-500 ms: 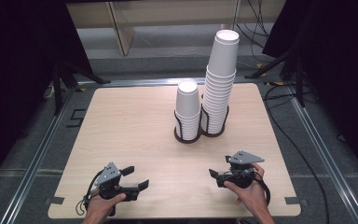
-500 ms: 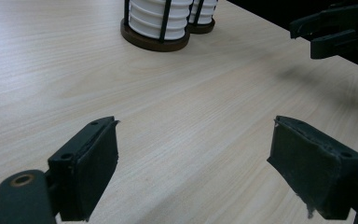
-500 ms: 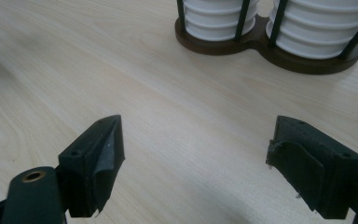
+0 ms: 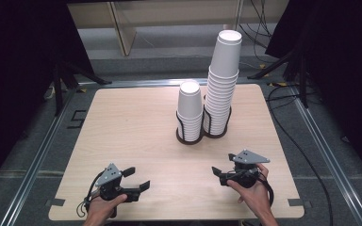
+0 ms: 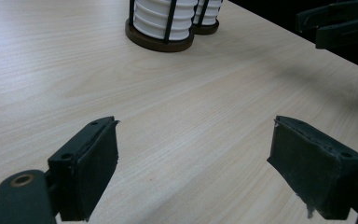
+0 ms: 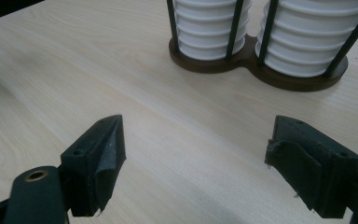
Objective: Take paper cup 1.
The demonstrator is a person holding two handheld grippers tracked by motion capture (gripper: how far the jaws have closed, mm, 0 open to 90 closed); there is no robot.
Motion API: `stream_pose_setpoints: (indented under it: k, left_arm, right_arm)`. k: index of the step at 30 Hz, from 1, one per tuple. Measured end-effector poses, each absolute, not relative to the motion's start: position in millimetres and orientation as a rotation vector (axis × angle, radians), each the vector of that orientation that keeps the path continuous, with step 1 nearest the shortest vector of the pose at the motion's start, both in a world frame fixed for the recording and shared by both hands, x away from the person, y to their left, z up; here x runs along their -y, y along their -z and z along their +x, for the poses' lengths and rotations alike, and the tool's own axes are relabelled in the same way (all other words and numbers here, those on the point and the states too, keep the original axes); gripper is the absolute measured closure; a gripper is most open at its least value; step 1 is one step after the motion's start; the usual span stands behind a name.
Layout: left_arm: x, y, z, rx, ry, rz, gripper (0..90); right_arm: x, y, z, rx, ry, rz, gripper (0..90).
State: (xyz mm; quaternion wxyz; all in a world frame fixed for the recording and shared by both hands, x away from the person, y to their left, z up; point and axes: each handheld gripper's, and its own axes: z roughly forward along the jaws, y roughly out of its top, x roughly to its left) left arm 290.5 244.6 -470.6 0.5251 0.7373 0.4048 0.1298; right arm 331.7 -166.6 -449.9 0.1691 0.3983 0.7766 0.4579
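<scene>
From above, two cup stacks' (image 4: pixel 224 80) tops, left gripper (image 5: pixel 193 154), right gripper (image 6: pixel 193 158) released, empty

Two black jaws of the right gripper (image 6: pixel 193 168) rise from the lower edge, standing wide apart with nothing but bare wood between them. Their worn pads (image 6: pixel 109 154) face each other over the pale wooden table (image 6: pixel 98 79). Beyond the jaws, well apart from them, a dark double cup holder (image 6: pixel 256 60) stands on the table, black upright rods caging two stacks of white paper cups: the left stack (image 6: pixel 209 25) ahead between the jaws, the right stack (image 6: pixel 314 35) ahead of the right-hand jaw.
</scene>
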Motion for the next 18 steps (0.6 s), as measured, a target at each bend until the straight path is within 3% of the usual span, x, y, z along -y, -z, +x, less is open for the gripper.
stream_pose_setpoints:
  k: [18]
  left_arm:
    - [-242.8, 474.1, 292.8, -0.956, -0.294, 1.759, 14.6]
  right_arm:
    - [153.4, 426.0, 348.3, -2.167, -1.38, 1.039, 18.2]
